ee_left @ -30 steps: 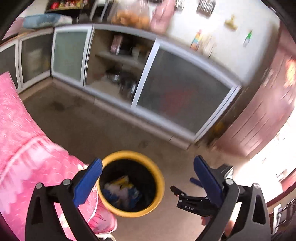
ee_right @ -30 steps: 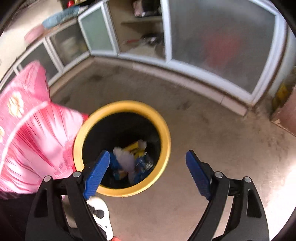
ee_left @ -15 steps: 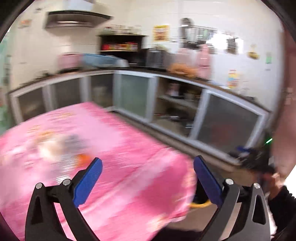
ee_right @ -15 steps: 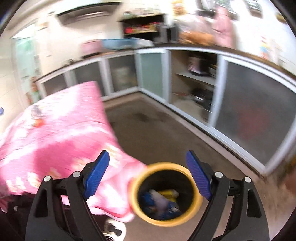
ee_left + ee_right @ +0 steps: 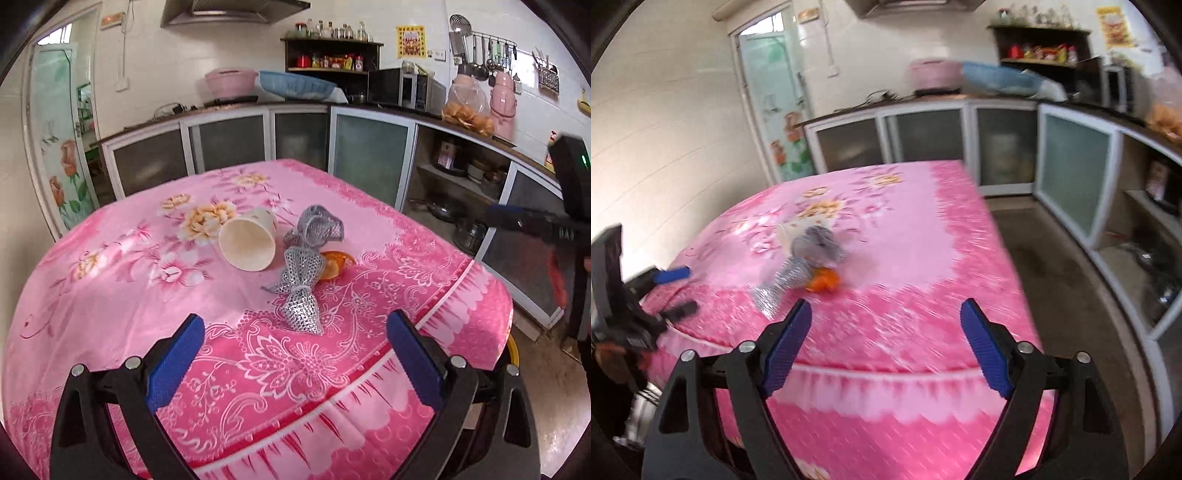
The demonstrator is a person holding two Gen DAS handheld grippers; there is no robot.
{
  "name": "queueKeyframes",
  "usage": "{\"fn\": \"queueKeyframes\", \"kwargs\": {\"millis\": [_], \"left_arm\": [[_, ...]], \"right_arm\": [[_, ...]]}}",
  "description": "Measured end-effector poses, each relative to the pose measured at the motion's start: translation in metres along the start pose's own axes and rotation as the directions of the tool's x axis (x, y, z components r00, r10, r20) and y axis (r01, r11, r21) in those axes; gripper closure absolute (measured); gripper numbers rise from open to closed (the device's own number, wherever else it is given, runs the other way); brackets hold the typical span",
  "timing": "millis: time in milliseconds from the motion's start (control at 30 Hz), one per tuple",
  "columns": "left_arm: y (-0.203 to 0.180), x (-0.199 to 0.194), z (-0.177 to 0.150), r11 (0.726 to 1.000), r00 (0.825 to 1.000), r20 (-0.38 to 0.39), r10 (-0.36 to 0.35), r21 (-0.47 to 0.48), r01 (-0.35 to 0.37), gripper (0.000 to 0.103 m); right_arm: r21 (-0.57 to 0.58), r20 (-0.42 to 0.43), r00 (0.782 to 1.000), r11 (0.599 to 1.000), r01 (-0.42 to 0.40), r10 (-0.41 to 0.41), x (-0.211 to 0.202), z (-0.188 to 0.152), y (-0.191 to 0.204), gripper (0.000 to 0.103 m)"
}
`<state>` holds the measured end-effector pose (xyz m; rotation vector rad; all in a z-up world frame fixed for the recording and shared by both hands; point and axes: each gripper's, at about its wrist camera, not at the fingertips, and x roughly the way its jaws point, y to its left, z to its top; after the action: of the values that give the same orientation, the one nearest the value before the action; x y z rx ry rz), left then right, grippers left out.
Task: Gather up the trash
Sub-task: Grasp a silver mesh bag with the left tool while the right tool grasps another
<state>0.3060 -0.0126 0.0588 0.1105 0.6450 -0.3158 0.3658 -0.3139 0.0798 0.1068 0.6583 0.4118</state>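
Left gripper (image 5: 295,354) jaws wide, nothing between them; ahead of it on the pink tablecloth (image 5: 129,295) lie a silver mesh wrapper (image 5: 303,273), a tipped paper cup (image 5: 249,240) just left of it and an orange peel (image 5: 334,263) touching its right side. Right gripper (image 5: 886,341) also wide and empty, jaws just closed slightly, same trash ahead and left. Yellow bin rim (image 5: 514,354) peeks out right of the left gripper, below the table edge.

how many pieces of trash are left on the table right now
3, all near the middle of the tablecloth: a paper cup on its side, a silver mesh wrapper right of it, and an orange peel against the wrapper's right side. More could be hidden behind them.
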Motion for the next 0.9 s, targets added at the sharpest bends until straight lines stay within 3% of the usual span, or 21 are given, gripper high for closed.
{"fn": "queueKeyframes", "kwargs": {"millis": [300,567,900], "left_arm": [[0.011,0.061,0.010,0.996,0.993,-0.089,-0.078,-0.047,0.074,0.008],[0.014,0.096,0.013,0.994,0.982,-0.167,-0.083,-0.077,0.071,0.008],[0.021,0.127,0.013,0.990,0.965,-0.247,-0.090,-0.123,0.061,0.008]], "right_arm": [[-0.018,-0.049,0.998,0.999,-0.033,0.032,0.043,0.021,0.013,0.025],[-0.031,-0.101,0.992,0.997,-0.077,0.073,0.077,0.037,0.018,0.028],[-0.008,-0.233,0.952,0.979,-0.204,0.197,0.135,0.059,0.031,0.038]]}}
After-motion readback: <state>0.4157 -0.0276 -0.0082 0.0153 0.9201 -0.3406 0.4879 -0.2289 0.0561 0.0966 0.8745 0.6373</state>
